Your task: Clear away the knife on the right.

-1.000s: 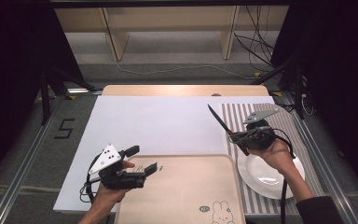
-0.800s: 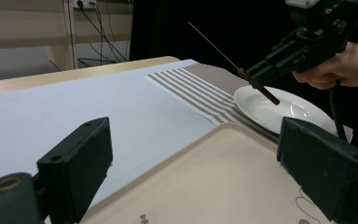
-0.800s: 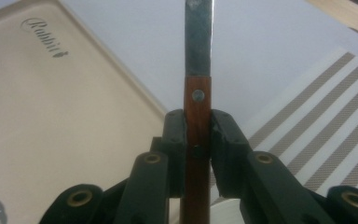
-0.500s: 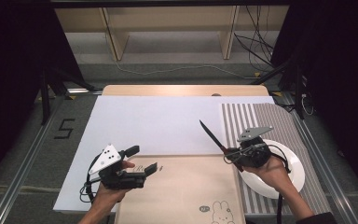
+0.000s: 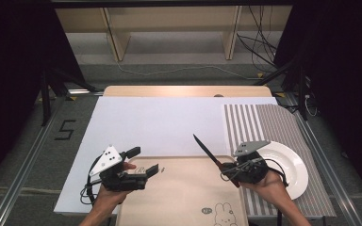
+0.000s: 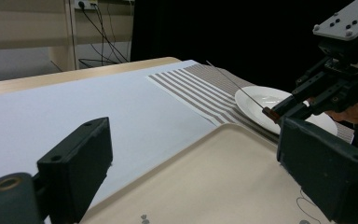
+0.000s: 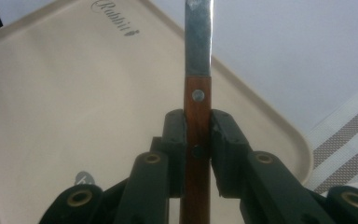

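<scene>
Gripping the brown wooden handle of a knife (image 7: 197, 119), the right gripper (image 5: 231, 170) has its jaws pressed on both sides, the blade pointing up and away over the right edge of the beige tray (image 5: 184, 197). Just beside it, a white plate (image 5: 290, 165) rests on a striped mat (image 5: 264, 122). At the tray's left edge, the left gripper (image 5: 146, 162) holds nothing, jaws wide apart. All lies on a white table sheet (image 5: 160, 122).

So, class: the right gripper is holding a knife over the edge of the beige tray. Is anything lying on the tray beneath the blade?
Nothing visible does. The right gripper clamps the knife by its wooden handle, blade pointing over the tray. The tray's surface is bare apart from its printed rabbit. The left gripper hovers open over the tray's far left edge.
</scene>
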Demonstrator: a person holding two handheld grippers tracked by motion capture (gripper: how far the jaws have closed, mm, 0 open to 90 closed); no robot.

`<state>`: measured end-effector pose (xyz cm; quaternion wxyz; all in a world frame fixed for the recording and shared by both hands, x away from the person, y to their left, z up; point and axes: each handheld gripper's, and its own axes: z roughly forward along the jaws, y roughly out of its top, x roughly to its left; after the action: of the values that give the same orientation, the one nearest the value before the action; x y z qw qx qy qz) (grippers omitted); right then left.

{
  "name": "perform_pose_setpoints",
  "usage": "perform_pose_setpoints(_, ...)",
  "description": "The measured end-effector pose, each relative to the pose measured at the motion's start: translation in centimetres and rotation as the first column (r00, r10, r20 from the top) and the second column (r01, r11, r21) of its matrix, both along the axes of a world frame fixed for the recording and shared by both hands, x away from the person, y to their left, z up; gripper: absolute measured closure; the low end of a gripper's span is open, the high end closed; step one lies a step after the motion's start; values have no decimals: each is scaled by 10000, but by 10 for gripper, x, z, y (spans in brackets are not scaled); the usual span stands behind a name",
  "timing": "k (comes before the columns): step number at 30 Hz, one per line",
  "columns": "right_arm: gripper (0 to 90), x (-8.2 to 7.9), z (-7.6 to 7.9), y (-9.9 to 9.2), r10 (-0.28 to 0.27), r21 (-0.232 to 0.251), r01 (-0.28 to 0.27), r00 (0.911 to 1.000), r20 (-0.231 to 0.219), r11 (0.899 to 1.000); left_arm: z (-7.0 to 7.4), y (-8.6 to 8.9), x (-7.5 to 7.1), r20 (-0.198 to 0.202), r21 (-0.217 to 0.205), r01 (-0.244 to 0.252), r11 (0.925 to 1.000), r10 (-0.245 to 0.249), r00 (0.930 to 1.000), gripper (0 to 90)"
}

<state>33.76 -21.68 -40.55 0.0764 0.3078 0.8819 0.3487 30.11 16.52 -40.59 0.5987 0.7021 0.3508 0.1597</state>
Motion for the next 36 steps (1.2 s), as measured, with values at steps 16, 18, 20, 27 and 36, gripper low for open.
perform_pose_setpoints(16,775,-24,1,5,-333,213,344,9983,-484,9992,0,0,0,29,36,-32,10000,32,10000,103)
perform_pose_setpoints(18,775,-28,0,5,-395,292,413,9973,-623,9987,0,1,0,34,19,-30,10000,30,10000,103)
perform_pose_setpoints(20,775,-31,-1,6,-401,248,420,9965,-738,9988,0,1,0,31,28,-35,10000,35,10000,103)
perform_pose_setpoints(27,774,-39,-8,11,-240,79,250,9935,-1113,9997,0,1,0,21,30,-44,10000,44,10000,103)
perform_pose_setpoints(36,774,-53,-16,15,-30,-360,-20,9905,-1373,9993,0,1,-1,38,23,-48,10000,48,10000,103)
